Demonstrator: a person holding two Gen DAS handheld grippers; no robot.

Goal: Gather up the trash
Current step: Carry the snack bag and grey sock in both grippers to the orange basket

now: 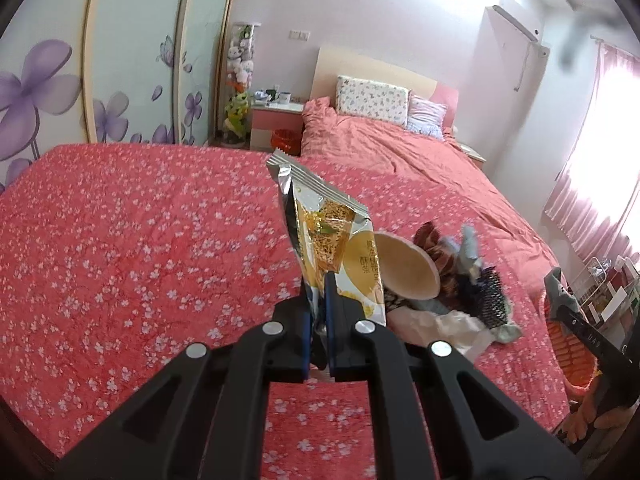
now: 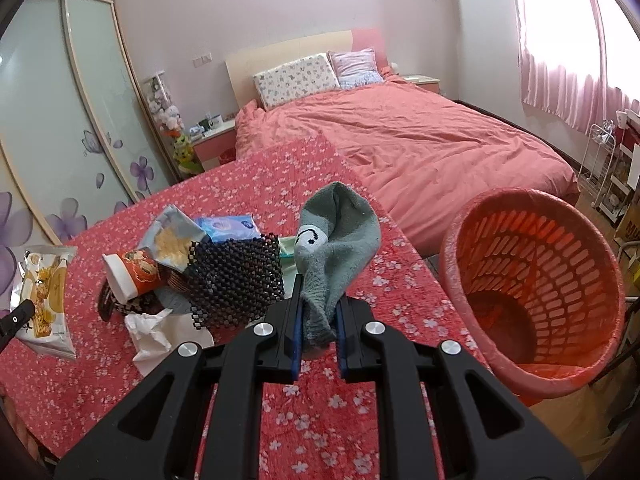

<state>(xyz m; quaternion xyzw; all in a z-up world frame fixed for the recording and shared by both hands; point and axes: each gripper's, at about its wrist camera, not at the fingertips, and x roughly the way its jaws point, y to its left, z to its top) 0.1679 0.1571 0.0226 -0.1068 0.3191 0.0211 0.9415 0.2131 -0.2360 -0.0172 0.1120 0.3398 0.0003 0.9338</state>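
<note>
Two grabs at once: the left tongs pinch a crinkly snack wrapper at centre frame, light and slippery, best nipped by its flat edge. The right tongs clamp a soft grey sock; orange basket waits lower right.

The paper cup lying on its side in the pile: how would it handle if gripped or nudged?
The paper cup lies on its side, so a nudge would probably roll it. Its thin wall looks likely to crush under firm pads. It appears empty, so probably light.
</note>
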